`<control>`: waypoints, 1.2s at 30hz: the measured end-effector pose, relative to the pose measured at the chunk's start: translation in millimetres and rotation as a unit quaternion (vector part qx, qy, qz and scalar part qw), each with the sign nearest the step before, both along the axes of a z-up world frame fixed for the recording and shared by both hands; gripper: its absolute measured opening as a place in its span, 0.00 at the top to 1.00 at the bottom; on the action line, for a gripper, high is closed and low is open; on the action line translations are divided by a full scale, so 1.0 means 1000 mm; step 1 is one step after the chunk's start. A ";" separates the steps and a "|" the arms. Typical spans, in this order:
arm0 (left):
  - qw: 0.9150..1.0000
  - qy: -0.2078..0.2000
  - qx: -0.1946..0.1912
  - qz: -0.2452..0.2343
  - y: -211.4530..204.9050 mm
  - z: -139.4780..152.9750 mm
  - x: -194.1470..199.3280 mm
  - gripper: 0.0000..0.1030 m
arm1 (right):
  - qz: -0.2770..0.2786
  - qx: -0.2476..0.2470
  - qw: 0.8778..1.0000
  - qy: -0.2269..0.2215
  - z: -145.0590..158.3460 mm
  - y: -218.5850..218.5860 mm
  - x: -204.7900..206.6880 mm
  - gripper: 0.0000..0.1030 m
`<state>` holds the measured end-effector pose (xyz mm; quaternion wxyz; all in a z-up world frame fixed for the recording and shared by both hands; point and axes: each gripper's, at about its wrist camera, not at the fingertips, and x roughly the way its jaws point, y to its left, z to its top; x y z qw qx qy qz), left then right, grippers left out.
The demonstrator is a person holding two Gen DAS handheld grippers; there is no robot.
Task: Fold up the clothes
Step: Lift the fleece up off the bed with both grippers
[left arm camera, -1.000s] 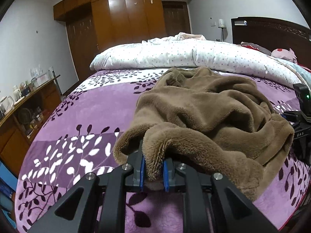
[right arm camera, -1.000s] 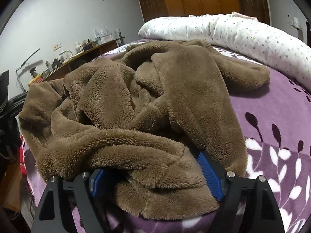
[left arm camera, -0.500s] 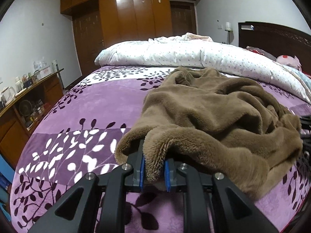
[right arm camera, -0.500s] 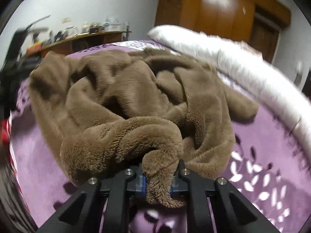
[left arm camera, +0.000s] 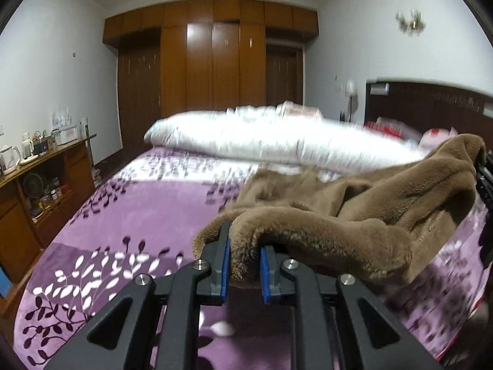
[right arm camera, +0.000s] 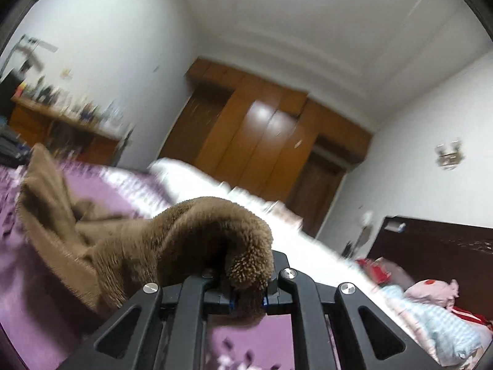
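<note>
- Left tongs: jaws nearly closed, blue pads clamped on a fold of the brown fleece garment; pointed slightly below level.
- Right tongs: jaws closed tight on another bunch of the same garment, which humped over the fingertips; pointed about level, rolled to one side.
- Right tongs' body was just visible at the right edge of the left wrist view.

Both wrist views look closely across the bed toward the wardrobe.
</note>
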<state>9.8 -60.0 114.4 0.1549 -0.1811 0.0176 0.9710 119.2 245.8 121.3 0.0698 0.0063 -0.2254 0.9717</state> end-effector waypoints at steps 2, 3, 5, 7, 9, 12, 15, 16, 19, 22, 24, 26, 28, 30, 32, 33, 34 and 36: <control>1.000 0.022 0.020 -0.007 0.000 0.020 0.010 0.81 | -0.013 -0.016 0.999 0.037 0.022 0.007 0.009 0.89; 0.999 0.035 0.031 -0.013 0.001 0.033 0.017 0.81 | -0.019 -0.024 0.998 0.056 0.033 0.010 0.013 0.89; 0.998 0.052 0.041 -0.024 0.004 0.049 0.026 0.81 | -0.028 -0.042 0.995 0.090 0.057 0.018 0.027 0.89; 0.996 0.067 0.052 -0.043 0.010 0.062 0.039 0.81 | -0.035 -0.058 0.990 0.124 0.081 0.024 0.041 0.89; 0.993 0.076 0.063 -0.065 0.017 0.072 0.052 0.81 | -0.040 -0.068 0.985 0.154 0.103 0.029 0.053 0.89; 0.989 0.069 0.076 -0.106 0.032 0.070 0.070 0.81 | -0.045 -0.071 0.979 0.188 0.128 0.032 0.070 0.89; 0.982 0.039 0.081 -0.166 0.054 0.051 0.087 0.64 | -0.051 -0.068 0.972 0.219 0.148 0.032 0.087 0.89; 0.979 0.026 0.079 -0.187 0.063 0.041 0.092 0.43 | -0.053 -0.068 0.970 0.229 0.153 0.031 0.094 0.89; 0.967 -0.003 0.062 -0.247 0.091 0.007 0.112 0.20 | -0.056 -0.072 0.966 0.242 0.162 0.030 0.103 0.89; 0.953 -0.027 0.046 -0.298 0.117 -0.022 0.132 0.20 | -0.059 -0.072 0.965 0.245 0.167 0.029 0.108 0.89; 0.944 -0.039 0.046 -0.325 0.128 -0.036 0.145 0.20 | -0.060 -0.070 0.967 0.237 0.169 0.027 0.107 0.89; 0.934 -0.050 0.051 -0.349 0.135 -0.043 0.157 0.20 | -0.059 -0.063 0.969 0.232 0.170 0.023 0.106 0.89; 0.928 -0.059 0.054 -0.365 0.144 -0.047 0.164 0.20 | -0.055 -0.057 0.969 0.234 0.174 0.018 0.110 0.89; 0.925 -0.065 0.055 -0.370 0.152 -0.048 0.168 0.20 | -0.051 -0.053 0.969 0.237 0.177 0.012 0.114 0.89; 0.928 -0.056 0.055 -0.365 0.157 -0.046 0.171 0.20 | -0.047 -0.050 0.969 0.238 0.179 0.005 0.116 0.89; 0.931 -0.046 0.052 -0.359 0.158 -0.044 0.174 0.20 | -0.047 -0.047 0.969 0.237 0.180 0.004 0.116 0.89; 0.933 -0.036 0.050 -0.353 0.160 -0.043 0.177 0.19 | -0.048 -0.045 0.970 0.236 0.181 0.003 0.115 0.89; 0.936 -0.025 0.045 -0.348 0.163 -0.043 0.183 0.19 | -0.047 -0.043 0.970 0.233 0.184 0.000 0.115 0.89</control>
